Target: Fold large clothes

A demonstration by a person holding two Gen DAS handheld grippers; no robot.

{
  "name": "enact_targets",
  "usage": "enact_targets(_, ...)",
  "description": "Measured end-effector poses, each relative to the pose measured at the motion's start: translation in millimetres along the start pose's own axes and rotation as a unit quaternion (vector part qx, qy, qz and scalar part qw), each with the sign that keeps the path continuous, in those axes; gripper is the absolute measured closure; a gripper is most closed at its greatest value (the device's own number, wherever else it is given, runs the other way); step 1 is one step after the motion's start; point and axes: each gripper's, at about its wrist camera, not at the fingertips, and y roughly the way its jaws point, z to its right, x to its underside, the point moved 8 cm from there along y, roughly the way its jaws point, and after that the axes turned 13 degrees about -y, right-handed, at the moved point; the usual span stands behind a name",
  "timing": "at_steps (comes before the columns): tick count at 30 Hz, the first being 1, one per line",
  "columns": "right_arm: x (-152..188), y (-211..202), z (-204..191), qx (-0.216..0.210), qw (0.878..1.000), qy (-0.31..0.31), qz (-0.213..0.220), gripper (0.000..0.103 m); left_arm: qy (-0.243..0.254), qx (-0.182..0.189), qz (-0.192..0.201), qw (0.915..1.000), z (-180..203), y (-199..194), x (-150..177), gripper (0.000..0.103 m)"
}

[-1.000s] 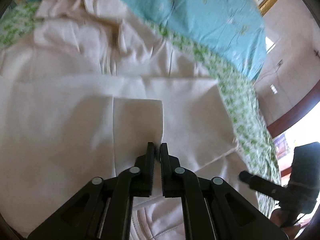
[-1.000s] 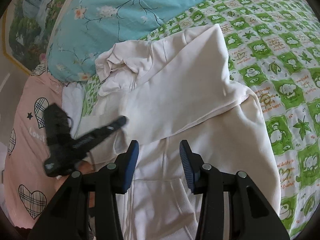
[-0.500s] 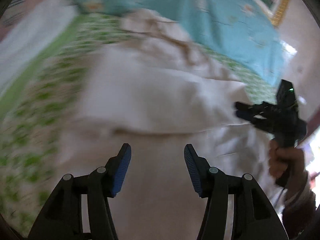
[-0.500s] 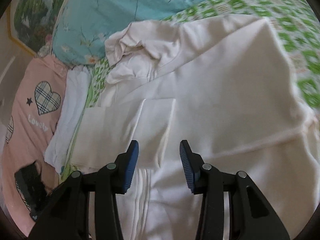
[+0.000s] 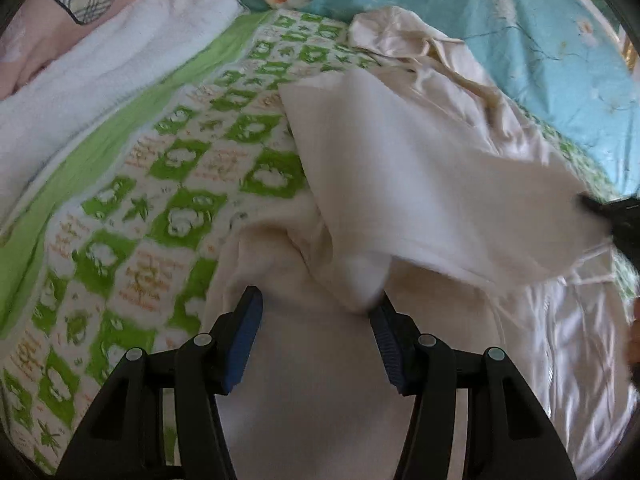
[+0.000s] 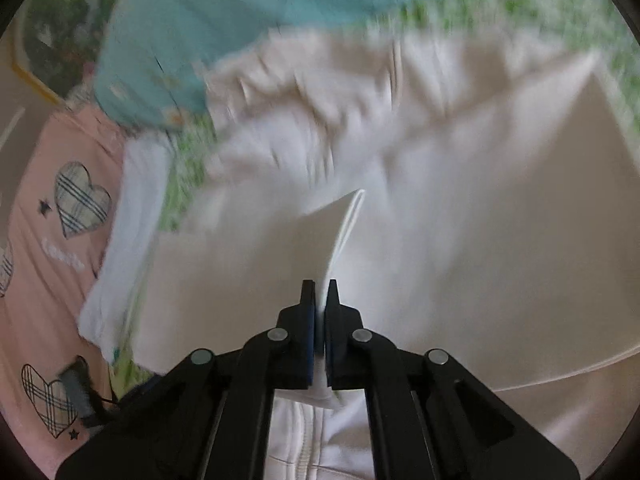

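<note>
A cream zip hoodie [image 5: 320, 400] lies spread on the bed, its hood [image 5: 408, 40] bunched towards the pillows. One sleeve [image 5: 420, 184] is folded across the chest. My left gripper [image 5: 316, 300] hangs open over the hoodie's left side. A soft fold of the sleeve brushes its right finger [image 5: 384, 336], but nothing is pinched. My right gripper [image 6: 320, 286] is closing tight on the sleeve's cuff [image 6: 340, 232], which stands up between its pads. In the left wrist view, the right gripper [image 5: 604, 212] shows as a black tip at the sleeve's far end.
The bed has a green and white patterned sheet [image 5: 160, 208]. A white towel [image 5: 100, 72] lies along its left side. A blue floral pillow [image 5: 500, 20] is at the head. A pink pillow with plaid hearts [image 6: 60, 220] sits to the left. A hand [image 5: 634, 344] shows at the right edge.
My left gripper let go of the cuff, opened and swung left over the hoodie's side. My right gripper moved in over the folded sleeve and shut on its cuff.
</note>
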Motion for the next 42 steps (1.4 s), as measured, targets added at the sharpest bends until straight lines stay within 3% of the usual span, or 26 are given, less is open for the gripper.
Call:
enact_targets(4, -30, -58, 27, 0.029, 0.997, 0.008, 0.067, 0.099, -0.012, -0.024, 0.019, 0.9995, -3, 6, -12, 0.049)
enact_targets(9, -12, -65, 80, 0.066, 0.996, 0.044, 0.047, 0.099, -0.048, -0.088, 0.057, 0.9933, -23, 6, -25, 0.05)
enact_targets(13, 16, -53, 104, 0.081, 0.995, 0.062, 0.019, 0.099, -0.136, -0.066, 0.05, 0.9873, -62, 5, -30, 0.05)
enact_targets(19, 37, -40, 102, 0.073, 0.996, 0.055, -0.003, 0.099, -0.147, -0.049, 0.038, 0.9872, -73, 2, -36, 0.051)
enact_targets(21, 38, -42, 102, 0.081, 0.995, 0.053, -0.003, 0.099, -0.149, -0.019, 0.023, 0.9884, -69, -4, -33, 0.052)
enact_targets(23, 39, -42, 104, 0.076, 0.995, 0.062, -0.005, 0.099, -0.162, 0.062, 0.003, 0.9848, -59, -16, -33, 0.051)
enact_targets(25, 40, -42, 105, 0.076, 0.995, 0.06, -0.008, 0.098, -0.17, 0.136, -0.008, 0.976, -48, -27, -41, 0.042)
enact_targets(26, 39, -41, 104, 0.075, 0.995, 0.06, -0.009, 0.098, -0.167, 0.153, -0.012, 0.9739, -44, -28, -46, 0.04)
enact_targets(28, 39, -40, 103, 0.074, 0.995, 0.063, -0.01, 0.098, -0.15, 0.169, -0.021, 0.9739, -31, -22, -62, 0.03)
enact_targets(31, 38, -39, 101, 0.073, 0.995, 0.064, -0.009, 0.097, -0.125, 0.174, -0.058, 0.975, -10, 13, -87, 0.027)
enact_targets(34, 38, -37, 98, 0.071, 0.995, 0.065, -0.009, 0.096, -0.139, 0.197, -0.12, 0.963, 4, 57, -103, 0.028)
enact_targets(35, 37, -36, 97, 0.07, 0.995, 0.065, -0.009, 0.096, -0.143, 0.201, -0.13, 0.9603, 6, 67, -105, 0.03)
enact_targets(36, 37, -36, 97, 0.069, 0.995, 0.064, -0.009, 0.096, -0.142, 0.201, -0.129, 0.9605, 9, 74, -110, 0.045)
enact_targets(37, 36, -35, 97, 0.069, 0.996, 0.063, -0.01, 0.096, -0.13, 0.2, -0.117, 0.9641, 12, 80, -118, 0.082)
enact_targets(38, 36, -34, 97, 0.069, 0.996, 0.061, -0.011, 0.097, -0.12, 0.2, -0.112, 0.966, 15, 82, -122, 0.102)
enact_targets(39, 35, -33, 96, 0.069, 0.996, 0.057, -0.012, 0.098, -0.117, 0.196, -0.101, 0.9683, 15, 82, -126, 0.1)
enact_targets(42, 26, -36, 86, 0.063, 0.997, 0.037, 0.004, 0.099, -0.065, 0.151, -0.007, 0.9863, 17, 62, -146, 0.101)
